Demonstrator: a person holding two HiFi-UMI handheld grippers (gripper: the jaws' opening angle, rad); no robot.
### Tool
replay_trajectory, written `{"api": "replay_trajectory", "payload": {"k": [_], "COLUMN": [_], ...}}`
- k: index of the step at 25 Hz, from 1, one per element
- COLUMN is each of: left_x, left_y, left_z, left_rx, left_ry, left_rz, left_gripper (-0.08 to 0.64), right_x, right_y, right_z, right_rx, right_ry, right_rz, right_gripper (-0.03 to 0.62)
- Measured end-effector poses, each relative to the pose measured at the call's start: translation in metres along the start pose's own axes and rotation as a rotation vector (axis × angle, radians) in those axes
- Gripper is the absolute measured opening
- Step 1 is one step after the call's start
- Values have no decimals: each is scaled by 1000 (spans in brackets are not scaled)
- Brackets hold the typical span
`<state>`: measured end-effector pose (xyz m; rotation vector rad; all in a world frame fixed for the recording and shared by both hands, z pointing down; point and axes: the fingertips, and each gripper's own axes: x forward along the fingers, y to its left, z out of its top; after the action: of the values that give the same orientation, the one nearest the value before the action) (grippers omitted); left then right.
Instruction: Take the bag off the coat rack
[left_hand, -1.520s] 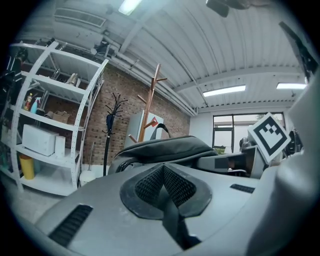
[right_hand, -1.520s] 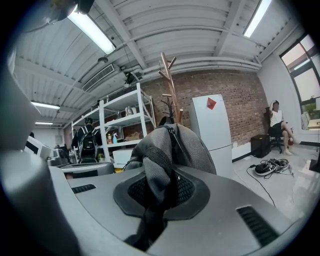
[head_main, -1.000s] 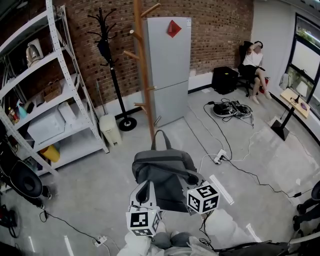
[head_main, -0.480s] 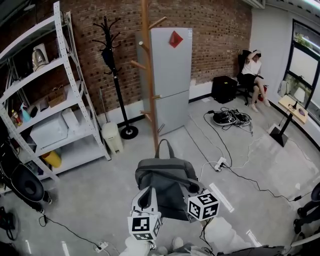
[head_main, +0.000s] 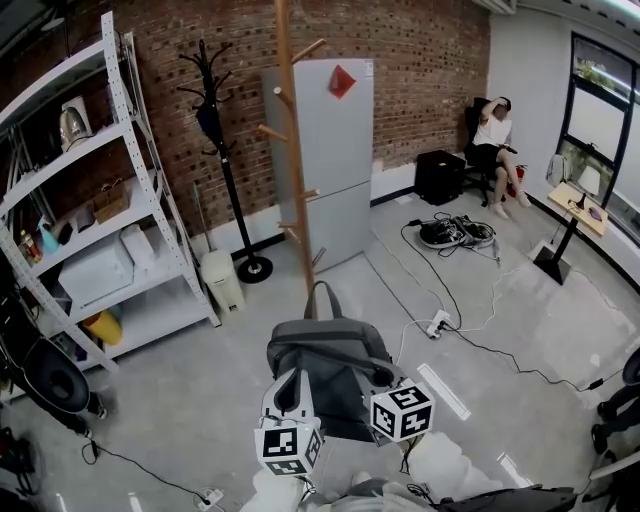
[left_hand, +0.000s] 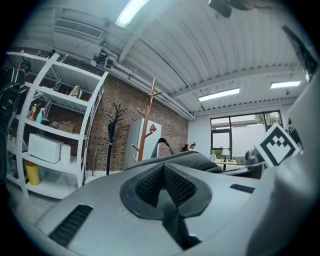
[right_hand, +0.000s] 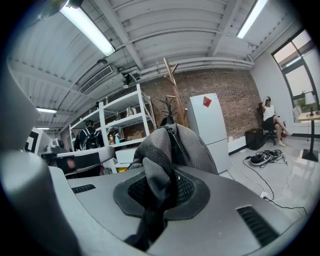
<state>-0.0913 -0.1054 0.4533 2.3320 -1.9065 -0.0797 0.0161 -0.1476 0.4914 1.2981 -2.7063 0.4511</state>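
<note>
Right gripper (right_hand: 157, 191) fingers are clenching limp grey fabric bag (head_main: 325, 365); left gripper (left_hand: 164, 187) fingers are sitting closed, empty. Likely light, floppy; top handle (head_main: 322, 295) safest.

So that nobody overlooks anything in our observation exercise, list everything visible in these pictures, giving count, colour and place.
bag: 1, grey, held up before the person, clear of both racks
wooden coat rack: 1, light brown, in front of the fridge
black coat rack: 1, black, by the brick wall
fridge: 1, silver-grey, against the brick wall
shelving unit: 1, white, left side
microwave: 1, white, on the shelving unit
bin: 1, white, beside the shelving unit
seated person: 1, white top, far right corner
black case: 1, black, beside the seated person
cables: several, black, floor at right
left gripper: 1, pale grey, beside the bag, shut, empty
right gripper: 1, pale grey, shut on the bag's strap
</note>
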Motion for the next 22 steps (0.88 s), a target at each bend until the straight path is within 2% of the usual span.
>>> {"api": "replay_trajectory", "payload": {"k": [11,22], "left_x": [-23,-23], "left_y": [-3,-2], "left_z": [-10,-9], "left_rx": [-18,-21], "left_ry": [17,11], "left_rz": [-28,-36], "left_gripper": [3,3], "right_x": [-13,-19], "right_y": [11,15], "right_z": [-6,-13], "right_rx": [22,12], "right_ry": [-9,15], "right_rz": [-75,-82], "right_gripper": [38,38]}}
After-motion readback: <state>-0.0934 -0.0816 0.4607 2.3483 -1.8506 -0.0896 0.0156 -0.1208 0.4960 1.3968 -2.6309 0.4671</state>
